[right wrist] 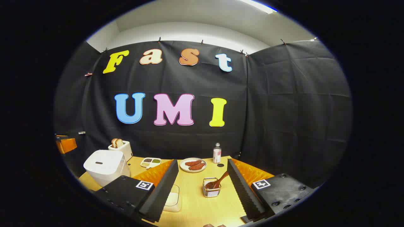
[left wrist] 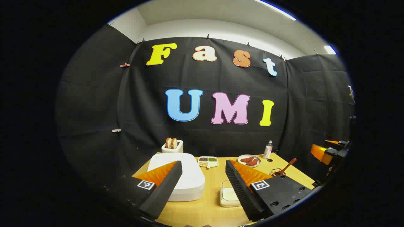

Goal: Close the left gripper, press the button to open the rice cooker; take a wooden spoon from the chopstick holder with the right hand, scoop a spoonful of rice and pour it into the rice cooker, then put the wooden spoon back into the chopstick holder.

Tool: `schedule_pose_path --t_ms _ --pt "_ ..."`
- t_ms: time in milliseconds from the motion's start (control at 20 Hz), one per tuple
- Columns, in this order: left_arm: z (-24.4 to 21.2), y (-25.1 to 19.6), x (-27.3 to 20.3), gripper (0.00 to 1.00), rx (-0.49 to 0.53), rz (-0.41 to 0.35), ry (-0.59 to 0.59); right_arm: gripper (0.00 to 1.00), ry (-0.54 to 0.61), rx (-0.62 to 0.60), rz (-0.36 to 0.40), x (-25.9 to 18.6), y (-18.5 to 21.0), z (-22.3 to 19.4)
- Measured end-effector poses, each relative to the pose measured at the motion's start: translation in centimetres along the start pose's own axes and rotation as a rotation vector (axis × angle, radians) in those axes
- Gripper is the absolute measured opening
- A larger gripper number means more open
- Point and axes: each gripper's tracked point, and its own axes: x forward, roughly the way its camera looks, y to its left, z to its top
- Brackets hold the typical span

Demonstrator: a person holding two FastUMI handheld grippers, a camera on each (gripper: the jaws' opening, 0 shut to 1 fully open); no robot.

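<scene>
Cooker [right wrist: 105, 167]: lid down, at desk's [right wrist: 195, 201] left edge. Spoon [right wrist: 217, 182]: stood in holder [right wrist: 211, 188], mid-desk toward the right. Rice tub [right wrist: 173, 199]: near front edge. Left tongs [left wrist: 203, 186]: apart, empty. Right tongs [right wrist: 202, 189]: apart, empty.

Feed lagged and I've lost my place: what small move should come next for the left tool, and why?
Probably close the left tool first. Its fingers stand wide apart above the table, the rice cooker just ahead has its lid down, and the wooden spoon sits in the chopstick holder, untouched. A shut tool should press the button more surely.
</scene>
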Motion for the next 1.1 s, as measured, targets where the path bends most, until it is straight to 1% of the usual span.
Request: schedule_pose_path --t_ms 100,250,450,600,750,950,1100 --pt "0.1 0.0 0.4 0.95 -0.003 -0.007 0.004 0.98 0.002 0.011 -0.002 0.2 0.0 0.2" --pt "-0.1 0.2 1.0 0.95 -0.011 0.002 0.019 0.98 -0.004 0.003 -0.006 0.3 -0.2 0.6" --pt "-0.3 -0.1 1.6 0.95 -0.035 0.01 0.023 0.98 -0.012 -0.008 0.015 1.1 -0.1 0.9" --pt "-0.9 0.1 2.1 0.95 -0.048 0.033 0.036 0.98 -0.012 -0.002 0.035 1.6 -0.1 0.9" --pt "-1.0 -0.2 2.2 0.95 -0.058 0.037 0.038 0.98 -0.009 0.001 0.038 2.3 -0.5 0.7" --pt "-1.1 -0.5 2.5 0.95 -0.046 0.043 0.04 0.98 -0.005 0.004 0.049 2.8 -0.7 0.5" --pt "-1.3 -0.7 2.7 0.95 -0.061 0.042 0.046 0.98 -0.001 -0.002 0.053 3.0 -0.9 0.4"
